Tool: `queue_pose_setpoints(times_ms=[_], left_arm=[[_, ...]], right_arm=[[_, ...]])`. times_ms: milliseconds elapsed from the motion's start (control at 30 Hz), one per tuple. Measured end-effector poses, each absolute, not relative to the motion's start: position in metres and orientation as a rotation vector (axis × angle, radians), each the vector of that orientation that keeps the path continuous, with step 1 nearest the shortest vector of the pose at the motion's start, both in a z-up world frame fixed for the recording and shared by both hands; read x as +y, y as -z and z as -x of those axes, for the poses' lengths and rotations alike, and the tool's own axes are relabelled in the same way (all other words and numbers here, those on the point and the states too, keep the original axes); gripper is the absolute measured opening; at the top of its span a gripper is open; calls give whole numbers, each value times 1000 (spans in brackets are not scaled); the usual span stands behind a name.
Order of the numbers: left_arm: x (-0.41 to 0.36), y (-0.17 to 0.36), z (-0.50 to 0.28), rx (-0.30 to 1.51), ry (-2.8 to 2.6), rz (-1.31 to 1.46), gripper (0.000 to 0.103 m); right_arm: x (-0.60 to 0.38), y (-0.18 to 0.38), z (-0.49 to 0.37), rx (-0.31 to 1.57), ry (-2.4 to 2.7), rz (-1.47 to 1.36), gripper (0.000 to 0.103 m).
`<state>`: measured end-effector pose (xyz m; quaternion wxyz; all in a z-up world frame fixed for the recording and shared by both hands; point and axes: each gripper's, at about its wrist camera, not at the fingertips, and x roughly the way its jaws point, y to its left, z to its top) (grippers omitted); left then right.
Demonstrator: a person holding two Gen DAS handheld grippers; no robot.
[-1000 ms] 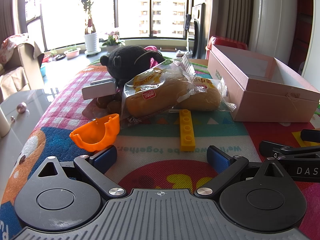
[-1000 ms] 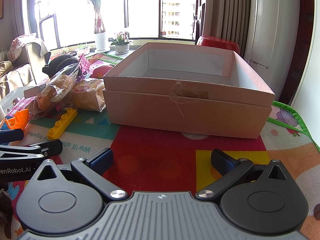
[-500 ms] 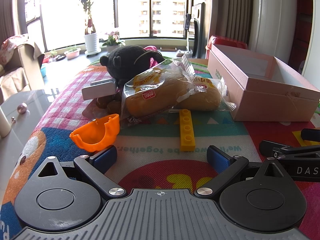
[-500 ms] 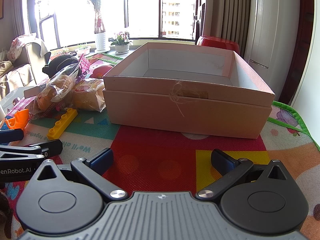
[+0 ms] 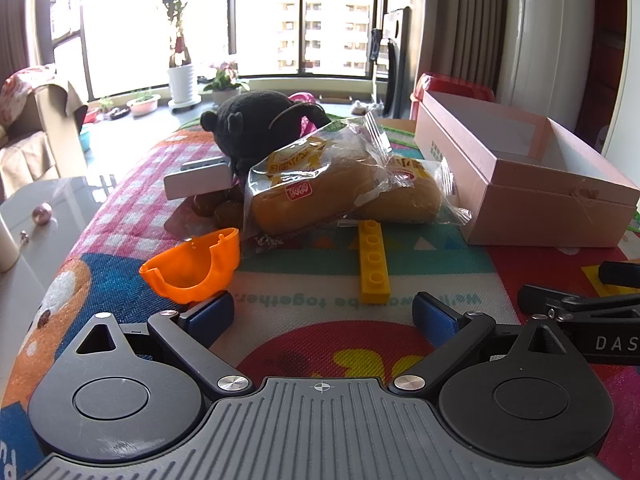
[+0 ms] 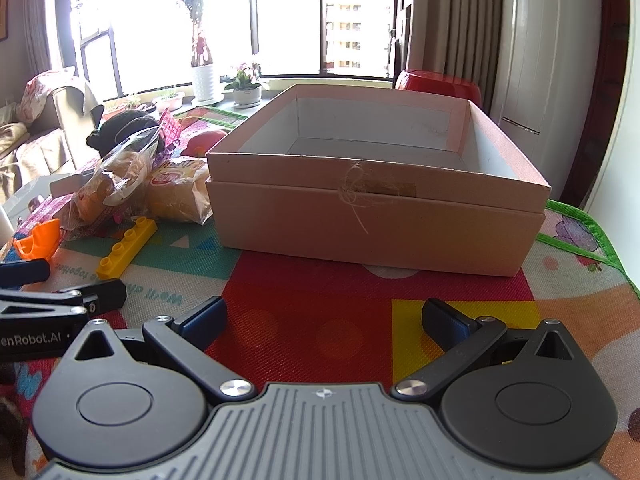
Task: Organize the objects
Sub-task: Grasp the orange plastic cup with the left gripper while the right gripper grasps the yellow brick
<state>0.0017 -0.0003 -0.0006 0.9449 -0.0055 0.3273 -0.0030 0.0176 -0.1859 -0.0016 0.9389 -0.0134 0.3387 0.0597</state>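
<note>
Nothing shifted since a second ago: same poses for both grippers, same layout of objects.

Left gripper held low and level over the colourful play mat on the surface, pointing forward toward the pile of items. Blue-padded fingers spread wide, gripping nothing. Left fingertip just beside an orange plastic half-shell, whether touching cannot be told. Between and just ahead of the fingers, a yellow toy brick lying flat, far end close under two bagged bread rolls. Behind the bread, a black plush toy, with a small grey block beside it at left. Pink cardboard box to the right, open at the top, near the bread bags.

Right gripper likewise low and level above the mat, aimed straight at the near wall of the pink cardboard box, a bit of twine stuck on that wall. Fingers wide apart, empty. Box interior white, nothing visible inside from this angle. Seen at left in the right wrist view: the left gripper, the yellow toy brick, the bread bags touching the box's left corner, the orange half-shell.
</note>
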Motion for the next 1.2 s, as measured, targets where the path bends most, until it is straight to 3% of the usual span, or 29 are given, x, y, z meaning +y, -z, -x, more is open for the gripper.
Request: queue_pose_setpoints(times_ms=[133, 300, 467, 533, 567, 900, 1067, 1100, 1133, 1167, 1200], left_arm=[[10, -9, 14, 665, 66, 57, 99], [36, -36, 32, 538, -39, 14, 99], [71, -30, -7, 632, -84, 106, 98], [75, -23, -16, 645, -77, 110, 85], [78, -21, -19, 652, -67, 120, 65], [114, -28, 26, 629, 6, 210, 63], [129, -44, 61, 575, 14, 191, 63], [129, -46, 66, 569, 21, 186, 63], [129, -48, 70, 565, 24, 182, 63], [129, -49, 73, 567, 28, 177, 63], [127, -49, 74, 572, 36, 173, 63]], right_arm=[[-190, -3, -24, 764, -185, 56, 103], [-187, -5, -27, 797, -175, 63, 103], [-184, -6, -27, 814, -149, 79, 103], [-186, -6, -28, 817, -159, 76, 103], [-186, -7, -28, 815, -162, 79, 103], [-109, -34, -15, 591, -375, 115, 102], [-63, -25, -47, 684, -398, 149, 64], [-60, -21, -54, 721, -397, 142, 49], [-58, -17, -58, 761, -398, 129, 40], [-60, -17, -57, 755, -394, 116, 39], [-61, -19, -56, 763, -399, 116, 25]])
